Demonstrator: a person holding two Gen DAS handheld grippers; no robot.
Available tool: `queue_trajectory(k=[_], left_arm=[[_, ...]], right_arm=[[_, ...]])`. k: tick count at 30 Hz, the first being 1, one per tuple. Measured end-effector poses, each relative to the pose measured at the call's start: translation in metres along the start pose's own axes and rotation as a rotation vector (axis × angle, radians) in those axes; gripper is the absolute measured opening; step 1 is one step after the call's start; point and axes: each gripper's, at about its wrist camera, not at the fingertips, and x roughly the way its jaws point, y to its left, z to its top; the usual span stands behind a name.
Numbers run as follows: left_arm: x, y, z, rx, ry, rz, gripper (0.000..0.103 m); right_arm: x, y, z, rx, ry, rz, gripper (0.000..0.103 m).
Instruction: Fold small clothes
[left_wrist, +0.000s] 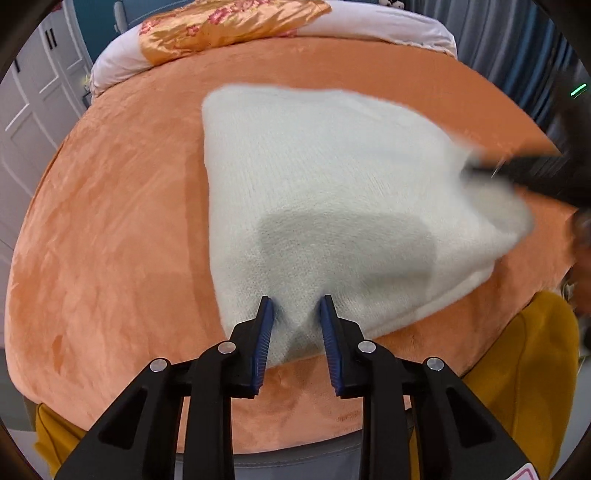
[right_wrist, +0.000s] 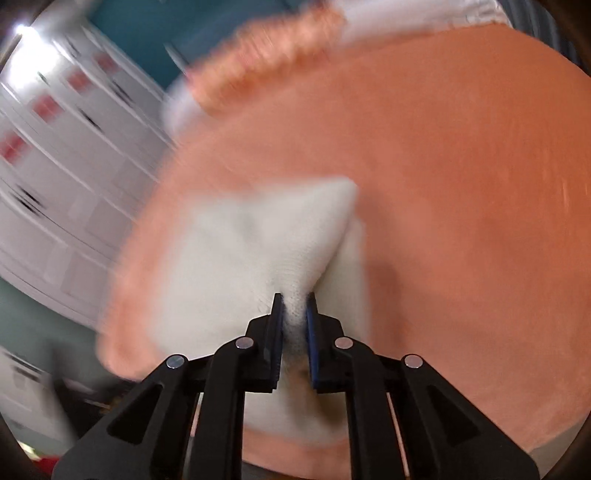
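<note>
My left gripper (left_wrist: 296, 301) hovers with its jaws apart over the near corner of the cream knit garment (left_wrist: 332, 206), gripping nothing. The garment lies on the orange plush blanket (left_wrist: 110, 221), toward the bed's near edge. My right gripper (right_wrist: 294, 297) has its jaws pinched narrow on a raised fold at the garment's right edge; that view is motion-blurred. A floral pillow (left_wrist: 229, 22) lies at the far edge.

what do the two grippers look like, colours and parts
Both match. The left gripper and right gripper have matte black plastic linkage arms with triangular cutouts, joined by round silver pivot pins. Each finger carries a flat, ribbed blue pad. A thin pale rod shows behind the right gripper's arms. No cables or sleeves are visible.
</note>
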Motion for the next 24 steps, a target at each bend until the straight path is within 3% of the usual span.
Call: queue_trajectory(k=[2,5,8,10,14,16,18,21,24], left_arm=[[0.003,-0.003,-0.004,0.005,0.001,0.009,0.025],[0.002,0.0,-0.006,0.006,-0.002,0.015,0.025],[0.002,0.001,-0.006,-0.004,0.002,0.01,0.025],[0.001,0.0,-0.006,-0.004,0.003,0.014,0.025],[0.0,-0.005,-0.007,-0.005,-0.001,0.02,0.026],[0.0,-0.005,-0.007,-0.002,0.001,0.023,0.026],[-0.001,-0.006,-0.007,-0.002,-0.001,0.027,0.026],[-0.003,-0.005,-0.007,-0.006,-0.004,0.031,0.027],[-0.008,0.002,-0.01,-0.023,-0.007,0.02,0.028]], right_arm=[[0.019,-0.015,-0.011,0.054,0.02,0.007,0.012],[-0.009,-0.022,-0.011,0.154,-0.03,0.09,0.013],[-0.046,-0.007,-0.023,0.105,-0.095,0.04,0.018],[-0.063,-0.001,-0.037,0.072,-0.117,0.019,0.029],[-0.043,-0.002,-0.063,0.077,-0.051,-0.021,0.04],[-0.026,-0.006,-0.067,0.095,-0.015,-0.031,0.034],[-0.018,-0.009,-0.069,0.125,-0.012,-0.006,0.019],[-0.035,0.003,-0.065,0.112,-0.043,0.033,0.016],[-0.065,0.007,-0.067,0.138,-0.086,0.149,0.016]])
